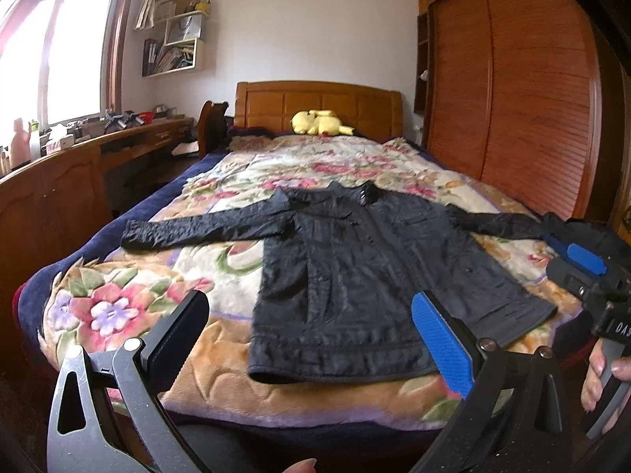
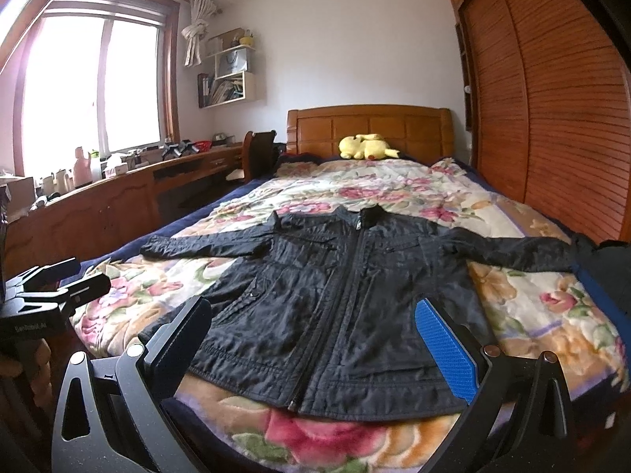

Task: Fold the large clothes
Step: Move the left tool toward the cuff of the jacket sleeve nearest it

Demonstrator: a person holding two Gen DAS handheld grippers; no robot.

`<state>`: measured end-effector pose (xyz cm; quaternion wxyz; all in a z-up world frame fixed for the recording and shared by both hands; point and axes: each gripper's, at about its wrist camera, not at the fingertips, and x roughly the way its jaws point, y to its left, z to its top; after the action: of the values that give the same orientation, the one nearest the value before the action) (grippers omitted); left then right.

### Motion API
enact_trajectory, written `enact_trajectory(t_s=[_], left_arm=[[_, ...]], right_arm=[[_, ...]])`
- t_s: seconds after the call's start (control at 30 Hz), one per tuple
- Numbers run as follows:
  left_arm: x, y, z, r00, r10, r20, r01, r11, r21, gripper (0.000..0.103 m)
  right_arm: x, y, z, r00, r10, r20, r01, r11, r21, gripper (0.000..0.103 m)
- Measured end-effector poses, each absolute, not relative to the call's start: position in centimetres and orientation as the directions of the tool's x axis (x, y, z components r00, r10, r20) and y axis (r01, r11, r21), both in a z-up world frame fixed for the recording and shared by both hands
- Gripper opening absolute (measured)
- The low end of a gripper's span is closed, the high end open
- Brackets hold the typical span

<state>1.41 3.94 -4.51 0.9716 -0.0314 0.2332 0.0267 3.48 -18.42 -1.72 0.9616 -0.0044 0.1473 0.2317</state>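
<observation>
A big black jacket (image 2: 347, 295) lay flat on the bed (image 2: 512, 213), on top of a flowery blanket (image 2: 532, 315). It was face up with the zipper (image 2: 347, 283) closed down the middle and the collar pointing toward the wooden headboard (image 2: 370, 126). Both sleeves were spread straight out to the sides (like someone with arms wide open). The bottom hem was near the foot of the bed, closest to the cameras.

The left tongs (image 1: 311, 339) were wide open and held nothing. They hung in the air over the foot of the bed, just in front of the jacket's hem. The right tongs (image 2: 315, 339) were also wide open and held nothing, and they hung above the bottom part of the jacket. In the left view, the right tongs (image 1: 572, 254) showed at the right edge, near the end of the jacket's sleeve.

A yellow plush toy (image 2: 366, 146) sat by the headboard. A long wooden worktop (image 2: 130, 181) with many small things on it ran under the window (image 2: 90, 82). A tall wooden wardrobe (image 2: 552, 98) stood on the other side of the bed.
</observation>
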Motion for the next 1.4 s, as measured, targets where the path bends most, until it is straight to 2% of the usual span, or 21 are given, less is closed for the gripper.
enact_trajectory(t_s=[0.33,0.9,1.13,1.4], left_arm=[[3.7,8.2,-7.6,0.855,0.061,-0.514,-0.104,0.993,-0.056,0.103],[8.2,16.6,-10.3,0.819,0.143,-0.555,-0.187,0.982,-0.022,0.103],[10.9,19.7,-11.3,0.795,0.159,-0.585,-0.189,0.982,0.011,0.103],[14.7,23.8,-12.2,0.766,0.174,-0.619,-0.192,0.981,0.038,0.103]], right_arm=[[7.5,-15.5,-2.8,0.823,0.483,-0.301,-0.492,0.869,0.05,0.103],[15.3,-8.9,-4.9,0.771,0.541,-0.335,-0.567,0.823,0.023,0.103],[18.1,-5.7,-5.2,0.783,0.512,-0.352,-0.557,0.83,-0.031,0.103],[21.4,-2.2,-6.0,0.737,0.537,-0.41,-0.597,0.802,-0.023,0.103]])
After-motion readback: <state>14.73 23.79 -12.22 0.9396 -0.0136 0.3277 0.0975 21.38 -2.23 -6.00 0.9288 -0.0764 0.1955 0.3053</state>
